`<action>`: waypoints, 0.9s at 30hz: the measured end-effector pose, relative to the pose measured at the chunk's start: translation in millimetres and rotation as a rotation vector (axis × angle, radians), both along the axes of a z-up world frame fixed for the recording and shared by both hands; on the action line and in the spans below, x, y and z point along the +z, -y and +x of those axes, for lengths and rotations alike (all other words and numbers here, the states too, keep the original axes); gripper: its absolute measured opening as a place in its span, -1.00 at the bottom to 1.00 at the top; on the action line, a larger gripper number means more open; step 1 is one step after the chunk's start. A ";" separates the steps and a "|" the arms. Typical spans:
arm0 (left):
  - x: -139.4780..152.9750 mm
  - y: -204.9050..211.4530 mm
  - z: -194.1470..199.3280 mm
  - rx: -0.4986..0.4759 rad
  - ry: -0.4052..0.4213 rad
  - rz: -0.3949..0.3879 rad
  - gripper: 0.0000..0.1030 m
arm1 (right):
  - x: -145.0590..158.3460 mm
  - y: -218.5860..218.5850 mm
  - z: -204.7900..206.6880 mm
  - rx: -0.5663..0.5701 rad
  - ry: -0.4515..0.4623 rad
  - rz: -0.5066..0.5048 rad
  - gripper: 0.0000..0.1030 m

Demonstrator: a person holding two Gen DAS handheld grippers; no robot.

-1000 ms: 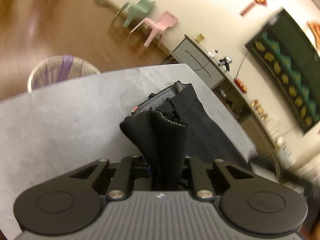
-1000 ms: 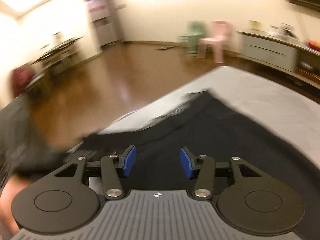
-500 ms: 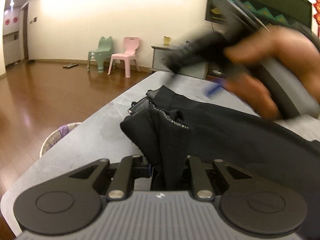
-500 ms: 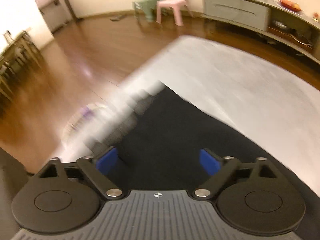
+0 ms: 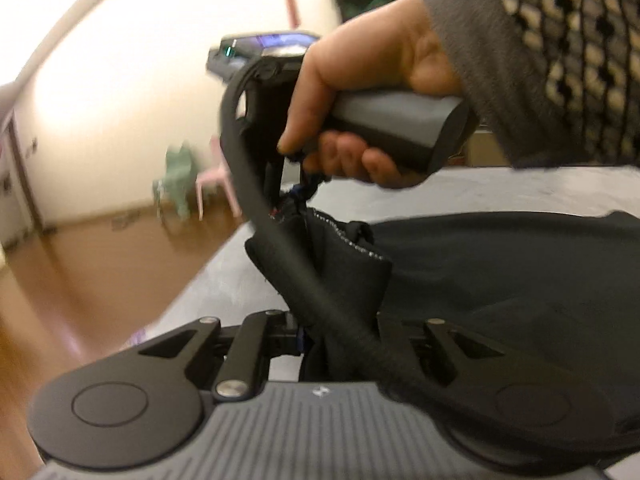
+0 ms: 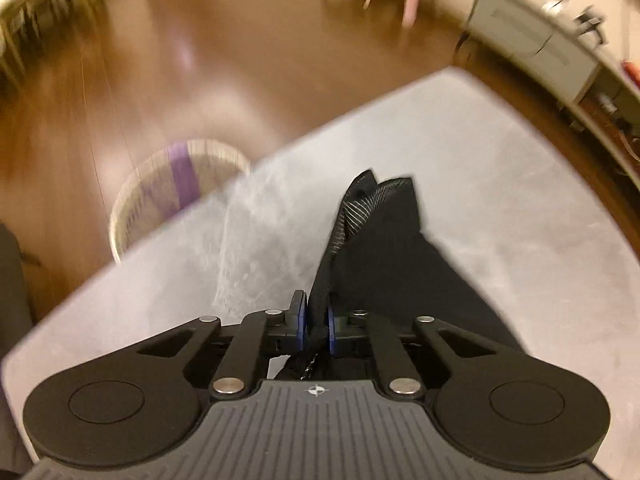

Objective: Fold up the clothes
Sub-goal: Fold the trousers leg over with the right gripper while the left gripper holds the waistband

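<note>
The right hand-held gripper (image 6: 316, 326) has just been closing, and its blue pads now pinch a bunched edge of the black garment (image 6: 384, 232), which trails ahead of it across the grey desk (image 6: 500, 184). The left hand-held gripper (image 5: 340, 340) is clamped on another gathered corner of the same cloth, with the person's right hand (image 5: 360, 92) just beyond it. Two grips on neighbouring corners probably serve to lift and draw the fabric taut for a fold. A basket (image 6: 176, 196) stands on the floor past the desk's edge.
</note>
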State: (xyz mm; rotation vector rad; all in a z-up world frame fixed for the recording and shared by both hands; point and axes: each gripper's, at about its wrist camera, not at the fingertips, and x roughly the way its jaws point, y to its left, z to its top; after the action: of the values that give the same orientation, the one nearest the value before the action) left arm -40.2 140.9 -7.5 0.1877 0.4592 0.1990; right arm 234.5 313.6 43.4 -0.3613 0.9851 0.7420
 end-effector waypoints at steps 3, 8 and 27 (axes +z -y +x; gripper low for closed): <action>6.0 30.9 -16.3 -0.105 0.045 0.025 -0.74 | 36.2 72.6 -11.3 -0.086 0.033 0.149 -0.84; -2.6 89.7 -35.6 -0.315 0.013 0.015 -0.73 | 32.7 229.4 -32.5 -0.315 0.020 0.289 -0.90; -5.4 53.5 -46.0 -0.738 -0.135 -0.329 -0.33 | -82.6 354.1 -48.4 -0.534 0.042 0.198 -0.89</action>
State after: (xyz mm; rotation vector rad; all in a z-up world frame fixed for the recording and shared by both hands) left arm -86.2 87.4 -12.9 0.0384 0.5214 -0.6126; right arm 186.2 -40.5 -39.2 0.0633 0.9040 0.3375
